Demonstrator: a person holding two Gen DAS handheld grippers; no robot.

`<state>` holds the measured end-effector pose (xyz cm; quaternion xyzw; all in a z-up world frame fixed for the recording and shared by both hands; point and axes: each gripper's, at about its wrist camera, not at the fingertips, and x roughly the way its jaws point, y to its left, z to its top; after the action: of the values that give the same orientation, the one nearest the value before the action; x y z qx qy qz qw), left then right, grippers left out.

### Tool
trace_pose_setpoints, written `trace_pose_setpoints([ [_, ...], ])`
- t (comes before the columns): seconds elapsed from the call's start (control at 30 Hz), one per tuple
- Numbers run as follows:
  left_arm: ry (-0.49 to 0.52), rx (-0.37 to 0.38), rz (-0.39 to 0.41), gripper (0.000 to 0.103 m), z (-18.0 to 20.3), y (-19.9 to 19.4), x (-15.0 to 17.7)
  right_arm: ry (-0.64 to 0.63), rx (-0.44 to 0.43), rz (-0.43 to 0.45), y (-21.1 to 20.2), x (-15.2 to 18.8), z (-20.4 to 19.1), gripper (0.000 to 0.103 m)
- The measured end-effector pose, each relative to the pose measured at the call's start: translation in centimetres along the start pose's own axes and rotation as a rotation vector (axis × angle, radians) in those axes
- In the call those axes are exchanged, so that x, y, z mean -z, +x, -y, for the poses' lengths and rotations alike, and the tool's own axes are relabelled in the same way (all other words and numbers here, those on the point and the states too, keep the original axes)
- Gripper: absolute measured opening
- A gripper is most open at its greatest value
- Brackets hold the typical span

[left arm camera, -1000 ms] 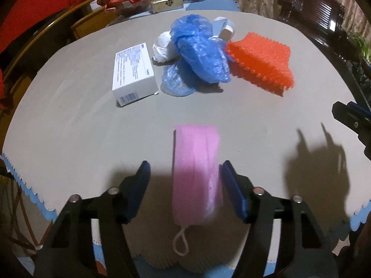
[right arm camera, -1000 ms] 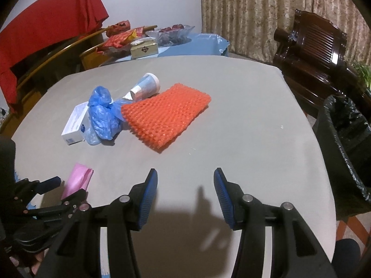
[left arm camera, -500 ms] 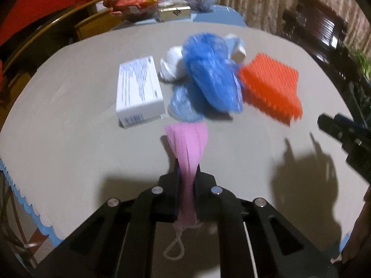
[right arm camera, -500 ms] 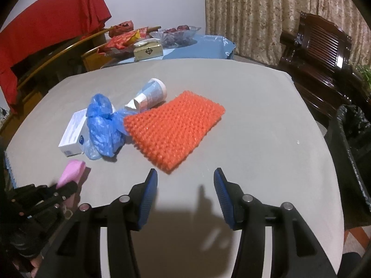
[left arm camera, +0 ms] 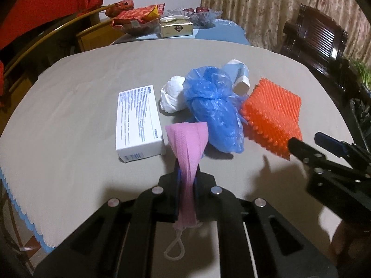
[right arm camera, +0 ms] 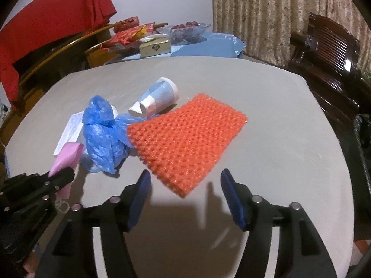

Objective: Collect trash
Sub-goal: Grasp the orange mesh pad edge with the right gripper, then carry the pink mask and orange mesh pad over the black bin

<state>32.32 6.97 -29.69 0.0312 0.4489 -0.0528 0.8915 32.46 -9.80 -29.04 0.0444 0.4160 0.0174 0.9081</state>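
left tongs point(left arm camera: 187, 180): squeezed tight on the pink mask point(left arm camera: 188, 148), lifted near the tabletop's point(left arm camera: 69, 106) front edge
right tongs point(right arm camera: 184, 185): just opening wider, nothing inside, near the orange mat point(right arm camera: 185, 139)

Grey table point(right arm camera: 266, 115) under white box point(left arm camera: 138, 122), blue bag point(left arm camera: 213, 108), orange mesh point(right arm camera: 185, 139).
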Motion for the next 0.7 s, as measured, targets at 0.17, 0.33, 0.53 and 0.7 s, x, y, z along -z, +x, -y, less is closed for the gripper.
trace_pose_setpoints([
  [0.17,-0.007,0.004,-0.007,0.008,-0.4,0.3,0.0,0.006,-0.009,-0.053,2.3,-0.4,-0.1,0.042],
  [0.33,-0.01,0.006,-0.014,0.009,-0.3,0.2,0.3,0.013,-0.028,-0.075,2.8,-0.5,0.5,0.007],
  [0.53,-0.009,0.011,-0.002,0.009,0.3,-1.1,0.2,0.024,-0.039,-0.032,0.0,-0.9,1.6,0.006],
  [0.7,0.003,0.016,0.024,0.009,1.3,-3.0,0.0,0.037,-0.048,0.004,-3.0,-1.2,2.6,0.006],
])
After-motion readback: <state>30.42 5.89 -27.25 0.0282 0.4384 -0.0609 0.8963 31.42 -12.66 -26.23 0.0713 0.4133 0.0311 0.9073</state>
